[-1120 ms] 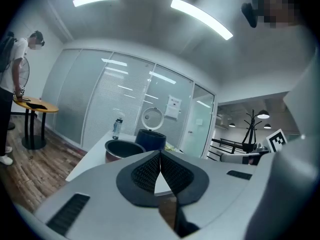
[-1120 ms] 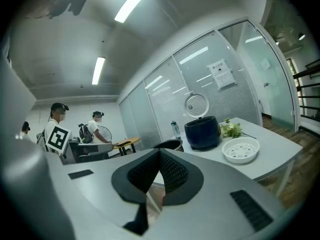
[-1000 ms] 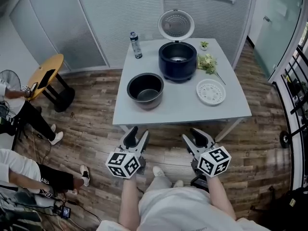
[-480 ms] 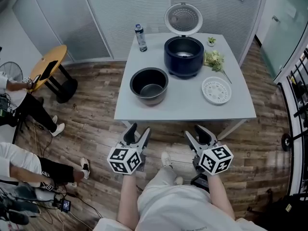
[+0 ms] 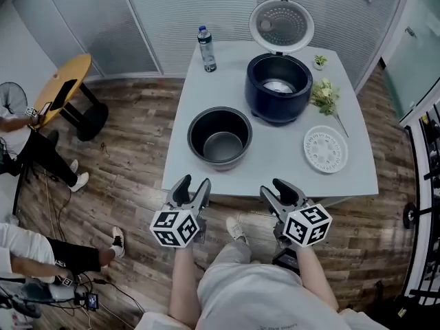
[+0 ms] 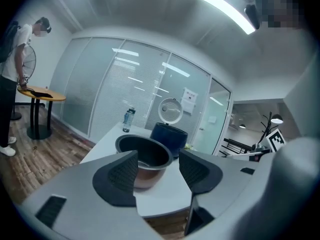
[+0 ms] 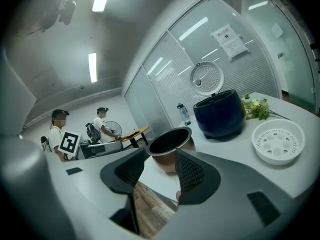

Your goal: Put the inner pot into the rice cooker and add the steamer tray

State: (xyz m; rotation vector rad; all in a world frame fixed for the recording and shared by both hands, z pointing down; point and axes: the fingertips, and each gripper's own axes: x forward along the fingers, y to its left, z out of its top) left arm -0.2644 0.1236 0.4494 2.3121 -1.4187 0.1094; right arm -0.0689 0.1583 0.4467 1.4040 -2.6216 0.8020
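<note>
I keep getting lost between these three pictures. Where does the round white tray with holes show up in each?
Head view: the steamer tray sits right of centre, to the lower right of the rice cooker.
Left gripper view: not in it.
Right gripper view: at the far right edge, middle height.
Shared landmark: the dark blue rice cooker, lid up.

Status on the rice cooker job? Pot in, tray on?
Done: nothing; the rice cooker stands open. The inner pot sits on the table beside it, the steamer tray lies there too. In hand: nothing; left hand-held gripper and right hand-held gripper are open, empty, short of the table. Left: seat the pot, add the tray.
</note>
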